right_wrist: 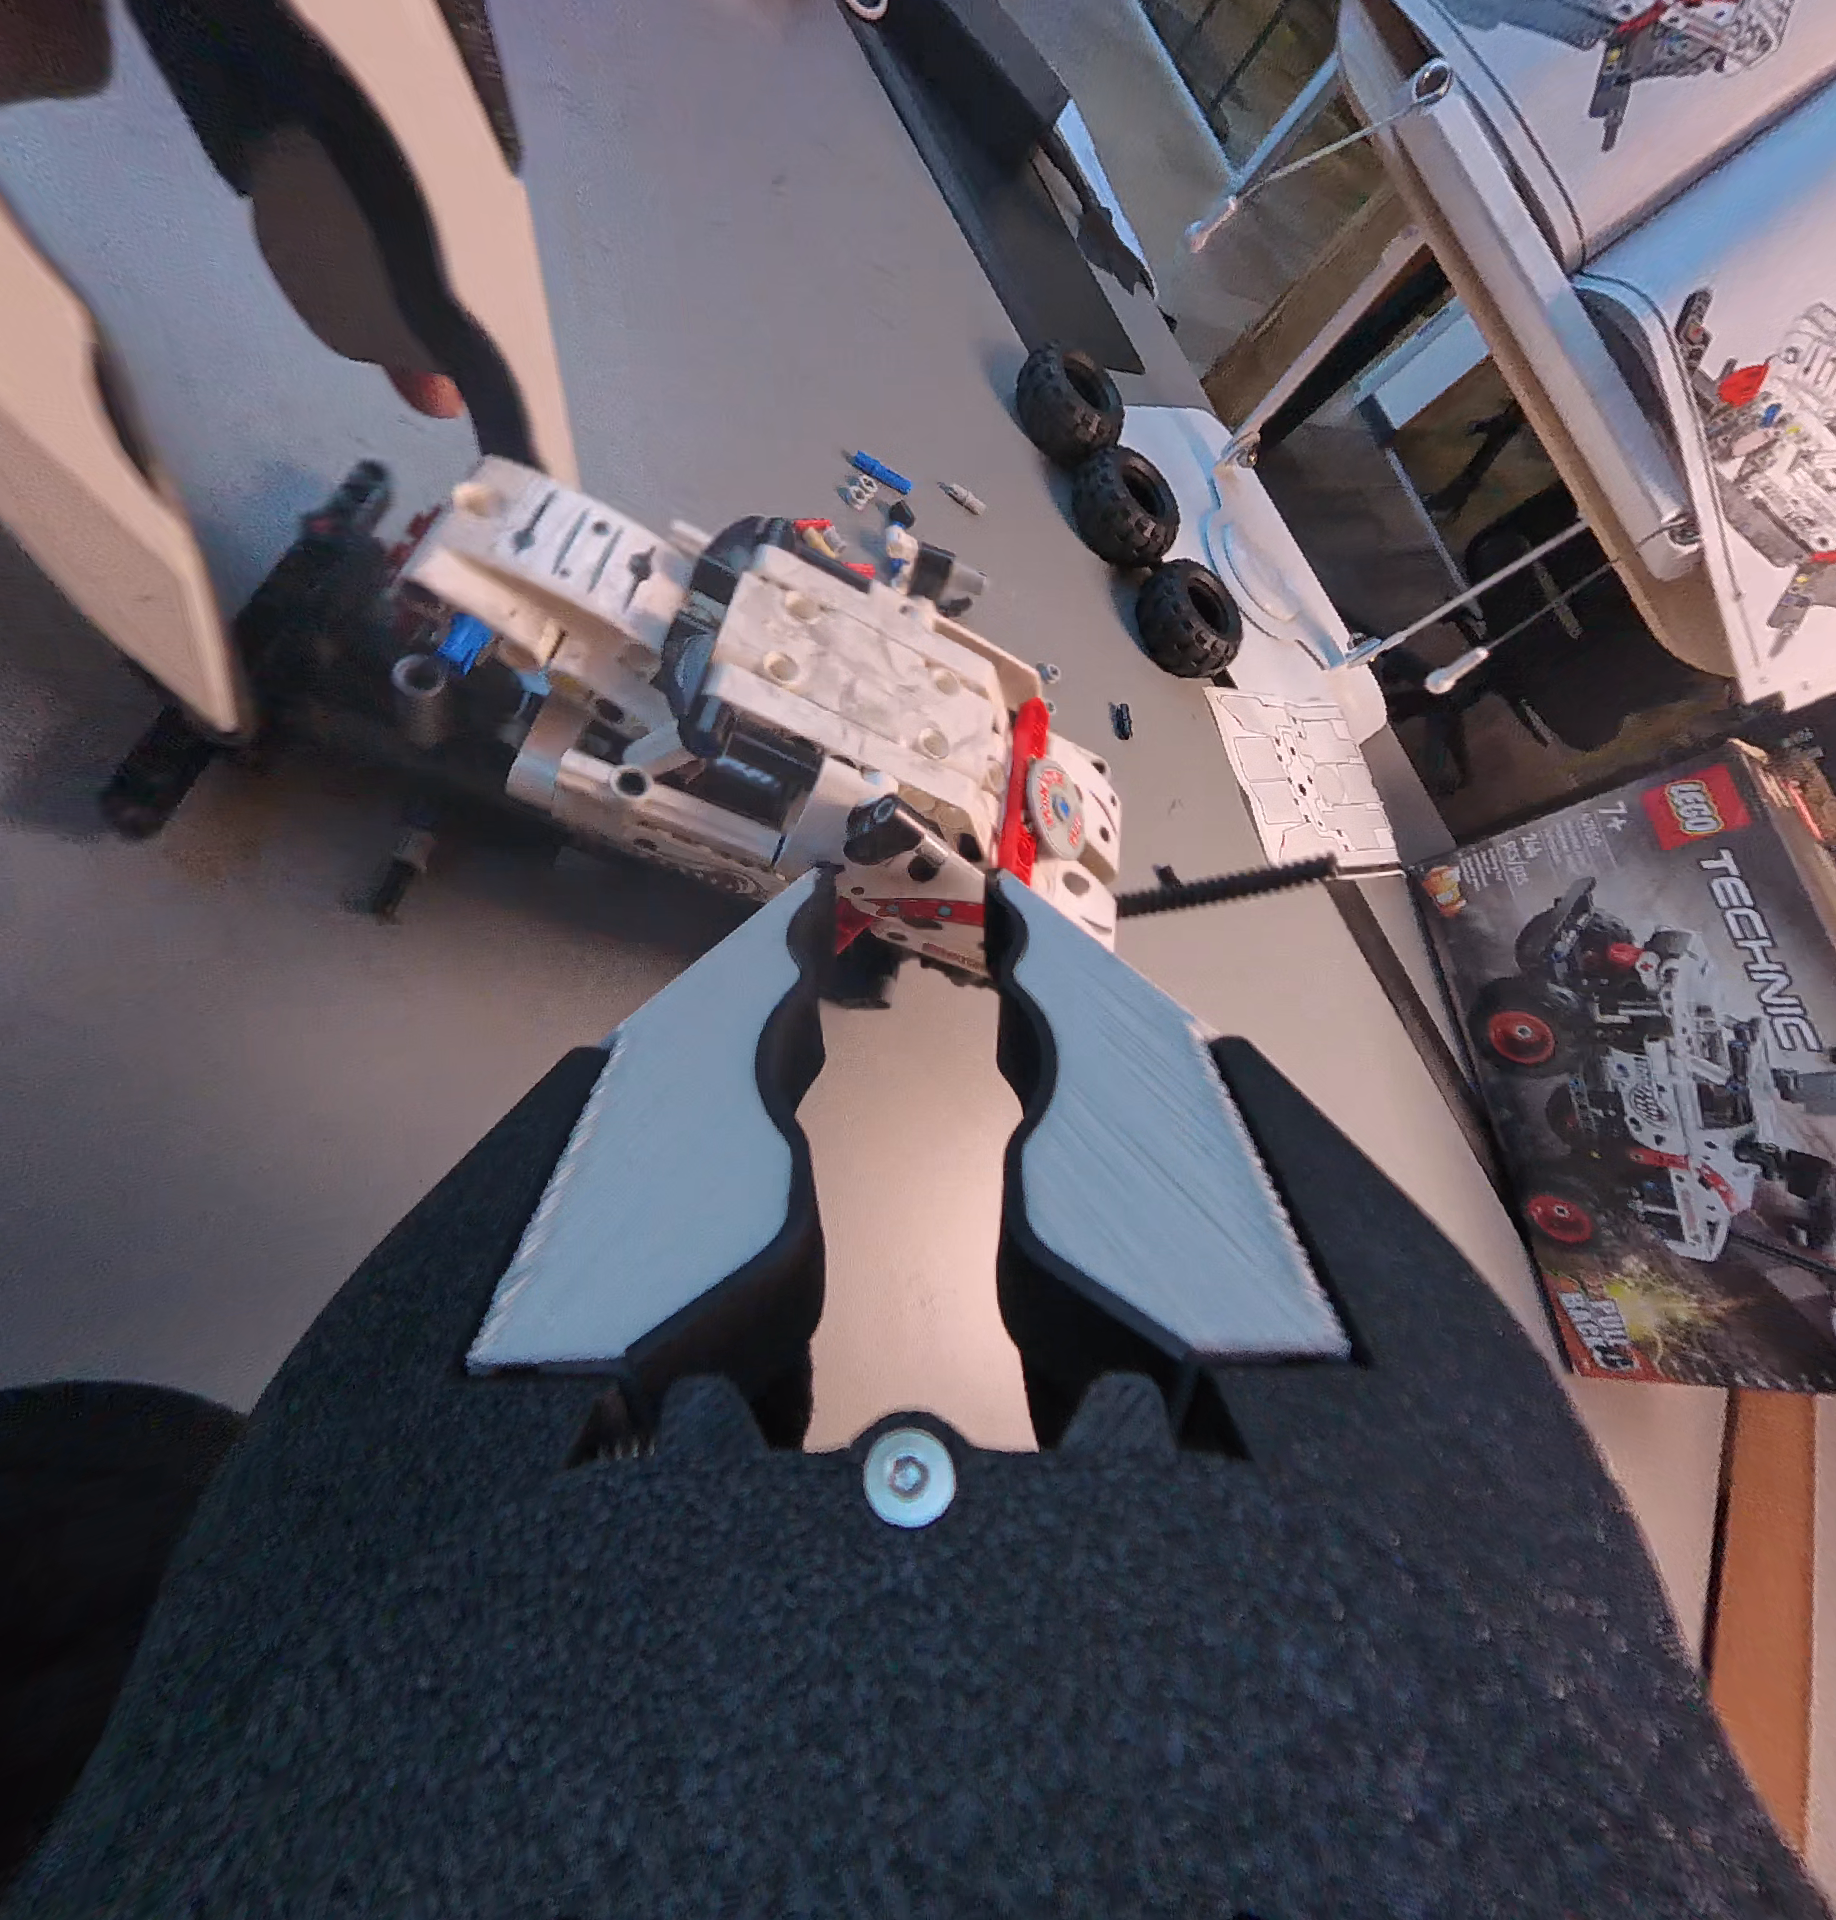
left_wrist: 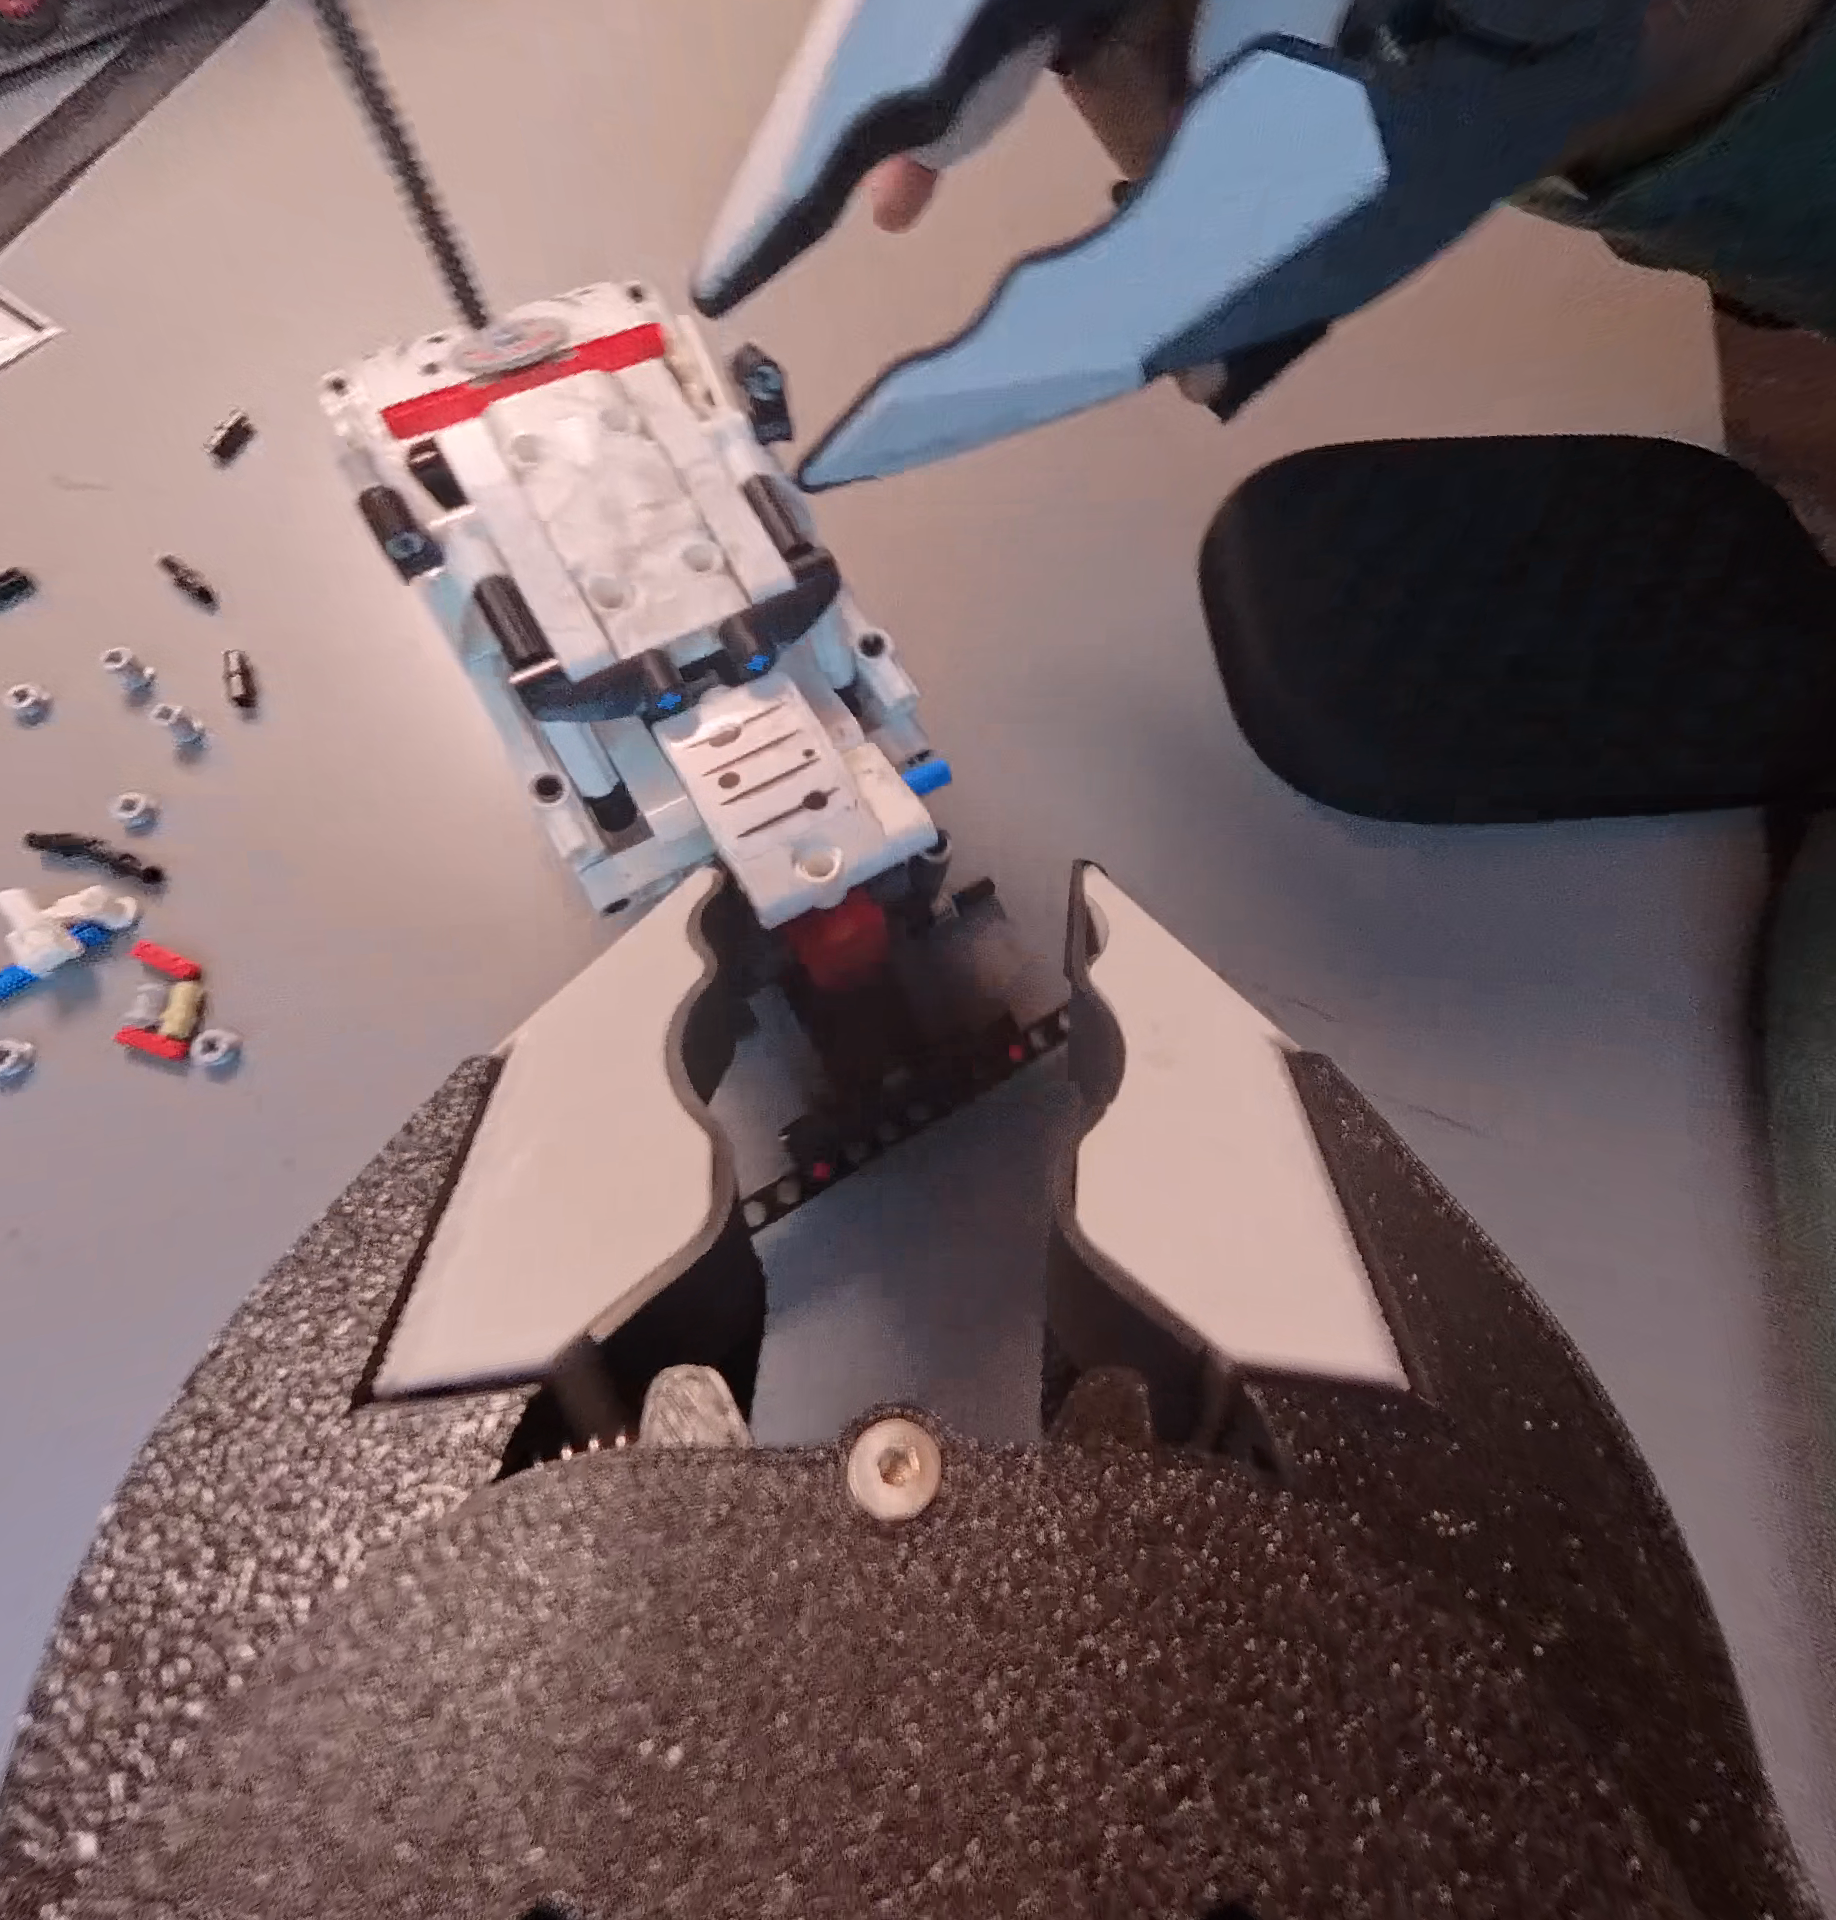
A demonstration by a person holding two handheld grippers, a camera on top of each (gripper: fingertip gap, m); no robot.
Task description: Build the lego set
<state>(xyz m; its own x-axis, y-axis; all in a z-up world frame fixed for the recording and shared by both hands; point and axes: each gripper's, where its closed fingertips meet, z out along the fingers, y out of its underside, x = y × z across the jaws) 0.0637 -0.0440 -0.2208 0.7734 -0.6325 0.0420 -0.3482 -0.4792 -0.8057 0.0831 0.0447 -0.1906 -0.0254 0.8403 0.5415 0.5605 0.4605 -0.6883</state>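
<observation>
- On the grey table [left_wrist: 997, 208], we are finding the half-built white truck body [left_wrist: 623, 582] lying in the middle of the left wrist view, with its long axis running from near to far and leaning a little to the left.
- We are seeing the left gripper [left_wrist: 893, 894] at the truck's near end, its jaws spread wide to either side of the dark chassis and the red piece there; we cannot tell whether the fingers are touching the model.
- We are seeing the right gripper [right_wrist: 903, 894] at the opposite, far end, with its jaws partly drawn in around a white and red panel at that end; contact looks likely, but blur is keeping us from calling it a firm pinch.
- Each gripper is reaching in from its own end, tips pointing toward the other along the truck's length, so neither one is clearly nearer.
- We are judging that the next move depends on steadying the model from both ends.
- Loose small pieces [left_wrist: 155, 997] are lying well to the left of the truck, three black tyres [right_wrist: 1127, 504] are sitting beyond it in the right wrist view, and the set's box [right_wrist: 1662, 1060] is resting to the right there.
</observation>
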